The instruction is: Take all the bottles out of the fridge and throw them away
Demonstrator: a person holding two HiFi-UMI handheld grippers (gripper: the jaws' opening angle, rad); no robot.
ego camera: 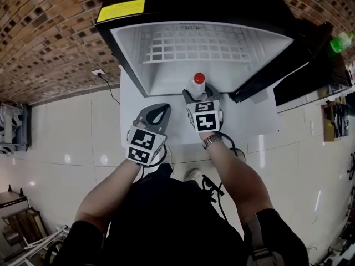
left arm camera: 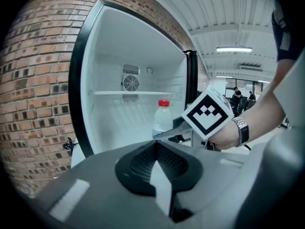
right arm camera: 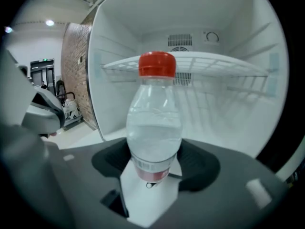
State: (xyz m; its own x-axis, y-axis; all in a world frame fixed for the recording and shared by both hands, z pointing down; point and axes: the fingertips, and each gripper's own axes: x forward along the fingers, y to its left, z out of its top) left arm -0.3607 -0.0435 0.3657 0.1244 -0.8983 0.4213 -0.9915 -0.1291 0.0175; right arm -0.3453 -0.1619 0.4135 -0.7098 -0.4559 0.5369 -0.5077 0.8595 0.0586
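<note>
White plastic lines the fridge (ego camera: 133, 54). It stands open before us, with its dark door (ego camera: 288, 65) swung out to our right and a wire shelf (ego camera: 194, 49) across the middle. We see nothing on that shelf.

We judge the step in hand to be the taking-out. Our right gripper (ego camera: 197, 97) is clamped around the lower body of a clear bottle (ego camera: 198, 83) with a red cap, holding it upright at the open front of the fridge. Our left gripper (ego camera: 157, 111) hangs just beside it on the left, outside the fridge, with its jaws pressed together on nothing.

Next, we think, the bottle must be drawn clear of the fridge's front edge, kept upright, and carried to a bin. No view shows a bin, so we would have to turn and find one first.

We cannot tell whether the bottle's base rests on the fridge floor or is already lifted, since the jaws cover it. The fridge floor is only partly seen, so other bottles could be there. A green thing (ego camera: 341, 40) beyond the door may be another bottle, but it is too small to tell.
</note>
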